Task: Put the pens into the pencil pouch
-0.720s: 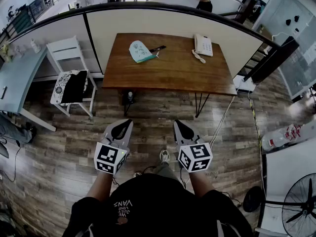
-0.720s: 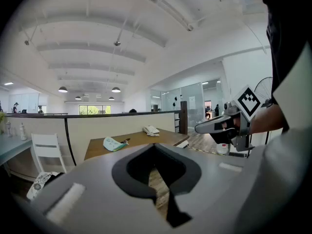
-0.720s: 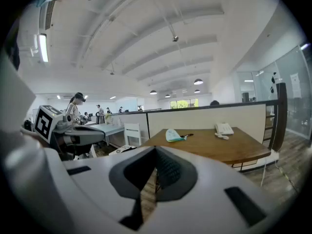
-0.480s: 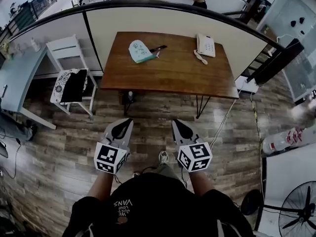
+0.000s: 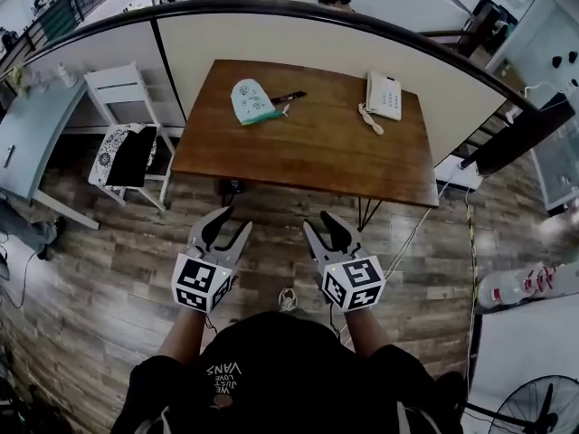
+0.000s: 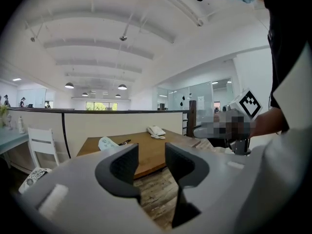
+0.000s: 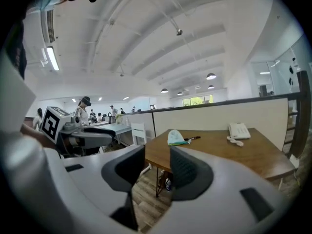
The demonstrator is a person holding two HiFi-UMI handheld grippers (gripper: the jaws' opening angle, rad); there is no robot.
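A pale green pencil pouch (image 5: 251,100) lies at the back left of the brown wooden table (image 5: 308,152), with a dark pen (image 5: 288,98) just to its right, touching or nearly touching it. Both also show far ahead in the left gripper view, the pouch (image 6: 108,143) and pen (image 6: 124,142), and in the right gripper view, the pouch (image 7: 176,137) and pen (image 7: 191,139). My left gripper (image 5: 226,229) and right gripper (image 5: 326,229) hang over the floor short of the table's near edge. Both are open with nothing between the jaws.
A white desk phone (image 5: 384,95) sits at the table's back right. A white chair (image 5: 127,152) with a dark cloth stands left of the table, beside a light-blue desk (image 5: 27,134). A curved partition (image 5: 271,34) runs behind. A fan (image 5: 534,414) is at bottom right.
Both grippers have come forward toward the table, and the table's near edge sits closer to them. Their jaws look spread wider than before.
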